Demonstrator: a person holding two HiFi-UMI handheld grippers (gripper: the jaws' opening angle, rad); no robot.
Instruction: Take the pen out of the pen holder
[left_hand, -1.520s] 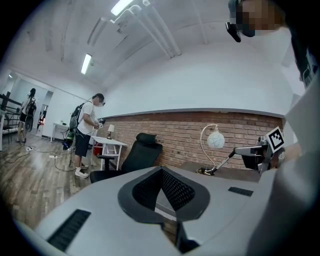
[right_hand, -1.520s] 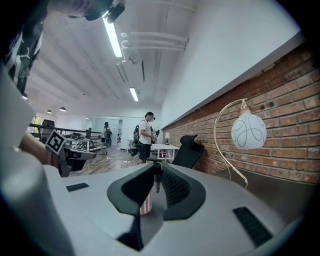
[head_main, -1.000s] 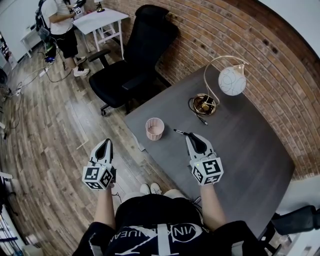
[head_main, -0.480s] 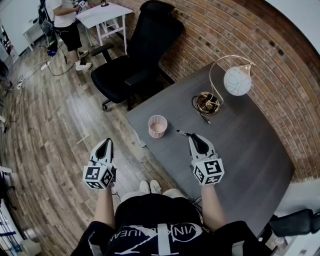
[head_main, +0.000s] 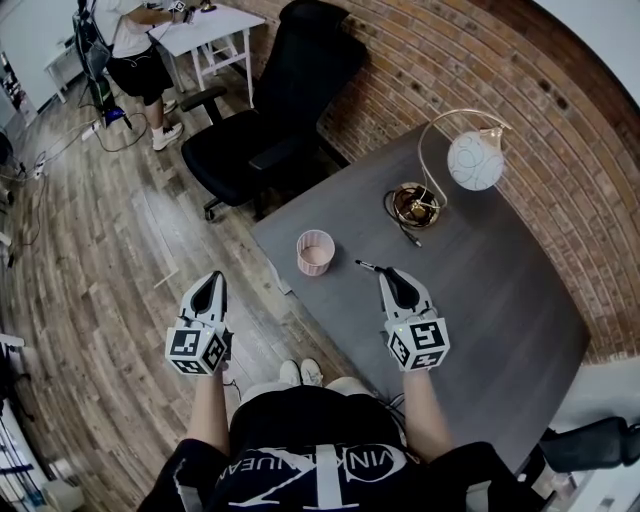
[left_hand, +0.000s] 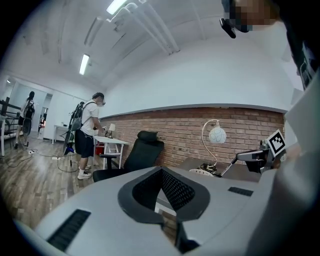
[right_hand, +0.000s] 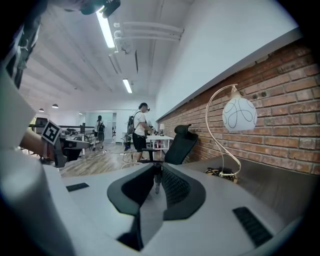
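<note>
A pink pen holder (head_main: 314, 252) stands upright near the left edge of the grey table (head_main: 500, 300), and I see nothing sticking out of it. My right gripper (head_main: 386, 273) hangs just to its right, shut on a thin black pen (head_main: 366, 265) whose tip points left toward the holder. In the right gripper view the pen (right_hand: 157, 181) shows between the dark pads (right_hand: 172, 187). My left gripper (head_main: 210, 283) hovers over the wooden floor, left of the table, its jaws together and nothing in them.
A lamp with a white globe (head_main: 474, 162) and brass base (head_main: 411, 207) stands at the table's far side by the brick wall. A black office chair (head_main: 270, 110) sits beyond the table's left corner. A person (head_main: 135, 55) stands at a white table (head_main: 205, 25) far back.
Both grippers stay almost where they were, the right one still holding the pen. The person at the back has leaned in toward the white table.
</note>
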